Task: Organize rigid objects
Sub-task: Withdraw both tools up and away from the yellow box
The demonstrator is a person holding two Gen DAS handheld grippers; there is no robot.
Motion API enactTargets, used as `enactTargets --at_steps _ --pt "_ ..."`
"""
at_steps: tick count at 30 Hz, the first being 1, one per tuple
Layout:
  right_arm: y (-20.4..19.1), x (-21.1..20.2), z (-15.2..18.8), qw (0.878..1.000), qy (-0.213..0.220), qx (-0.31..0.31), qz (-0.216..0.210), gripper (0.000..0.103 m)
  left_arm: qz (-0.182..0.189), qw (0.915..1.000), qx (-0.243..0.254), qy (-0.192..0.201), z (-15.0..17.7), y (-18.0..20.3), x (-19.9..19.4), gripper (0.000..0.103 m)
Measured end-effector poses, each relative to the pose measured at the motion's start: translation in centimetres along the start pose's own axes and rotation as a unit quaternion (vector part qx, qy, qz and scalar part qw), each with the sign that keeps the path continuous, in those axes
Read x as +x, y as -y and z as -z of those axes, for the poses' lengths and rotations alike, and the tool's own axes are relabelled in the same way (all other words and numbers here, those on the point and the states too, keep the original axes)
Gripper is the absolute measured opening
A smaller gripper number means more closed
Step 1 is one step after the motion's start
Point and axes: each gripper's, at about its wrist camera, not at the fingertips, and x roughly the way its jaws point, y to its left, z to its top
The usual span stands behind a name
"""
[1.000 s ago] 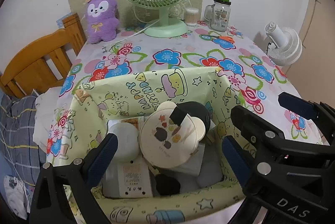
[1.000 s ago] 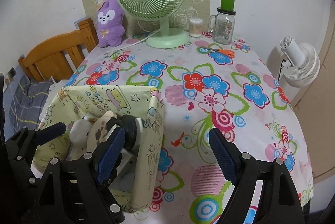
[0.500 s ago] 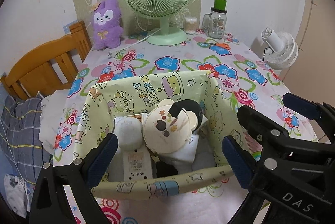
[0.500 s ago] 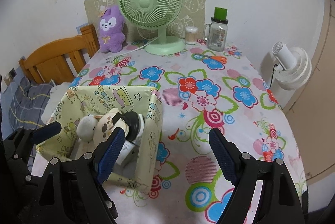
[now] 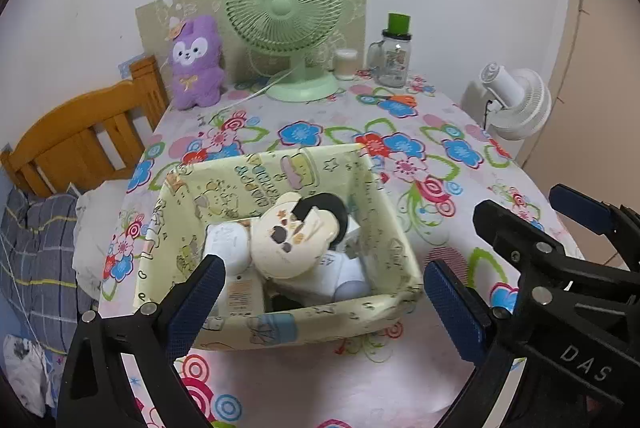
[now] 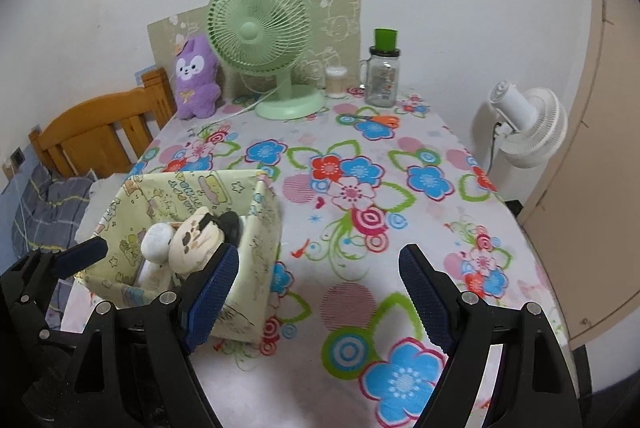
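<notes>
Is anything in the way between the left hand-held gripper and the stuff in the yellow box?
Nothing visible is. The left hand-held gripper is open, above the yellow box's near wall, and the round cream case lies on top, uncovered.

The storage box (image 5: 280, 320) stands on the table (image 6: 360, 308), near its front left part. In the box lie a round case (image 5: 288, 248), a small bottle (image 5: 228, 248) to the left of it and a dark disc (image 5: 328, 208) behind it. At the back of the table stands the desk fan (image 6: 260, 28). The plush toy (image 6: 196, 80) sits to the left of it, the cotton swab jar (image 6: 335, 82) and the glass jar (image 6: 383, 76) to the right. Scissors (image 6: 376, 119) lie before the glass jar. A standing fan (image 6: 528, 124) is beside the table on the right, a wooden bed frame (image 5: 76, 144) on the left.
</notes>
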Motion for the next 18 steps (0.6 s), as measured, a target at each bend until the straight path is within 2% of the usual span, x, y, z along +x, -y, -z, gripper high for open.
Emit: enactTargets --at_steps 12,18 --pt "4.3 -3.4 0.7 0.998 0.028 0.026 0.045 0.085 0.011 0.9996 0.002 0.026 -0.3 3.0 -1.8 0.101" --pt "5.5 -4.5 0.8 0.998 0.041 0.031 0.047 0.085 0.009 0.9993 -0.001 0.036 -0.3 3.7 -2.7 0.103"
